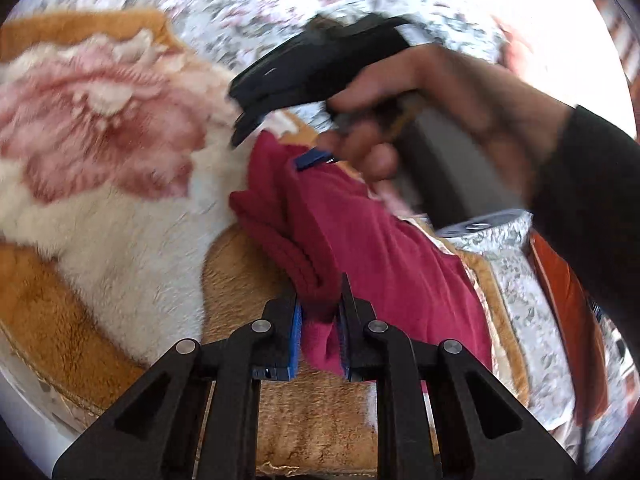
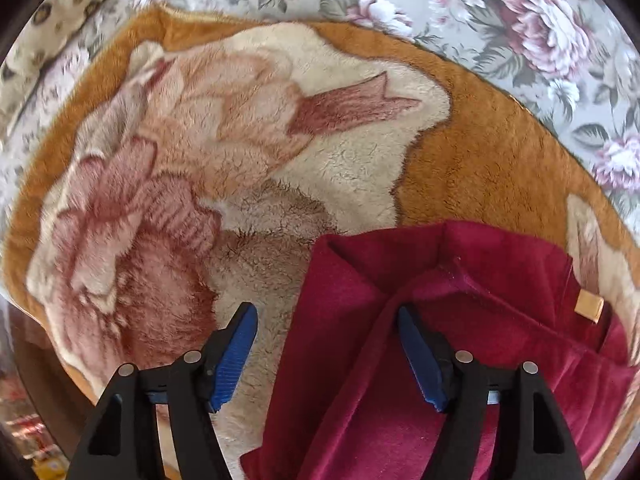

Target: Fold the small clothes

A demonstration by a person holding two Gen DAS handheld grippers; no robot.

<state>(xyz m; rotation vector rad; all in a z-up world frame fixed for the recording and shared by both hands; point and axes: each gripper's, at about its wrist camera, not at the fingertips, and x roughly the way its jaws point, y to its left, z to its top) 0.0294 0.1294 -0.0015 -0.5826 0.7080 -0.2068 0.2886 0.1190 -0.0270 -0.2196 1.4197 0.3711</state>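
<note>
A small dark red garment [image 1: 360, 240] lies on a plush blanket. My left gripper [image 1: 320, 304] is shut on a bunched edge of it, cloth pinched between the blue pads. In the left wrist view my right gripper [image 1: 304, 80] shows blurred above the garment's far end, held by a hand. In the right wrist view my right gripper [image 2: 326, 320] is open, its jaws wide apart over the garment's [image 2: 420, 320] left edge. A tan label [image 2: 588, 306] sits on the garment at right.
The orange and cream blanket [image 2: 240, 160] with a pink flower pattern covers a floral bedspread [image 2: 520, 40]. An orange object [image 1: 560, 300] lies at the right in the left wrist view.
</note>
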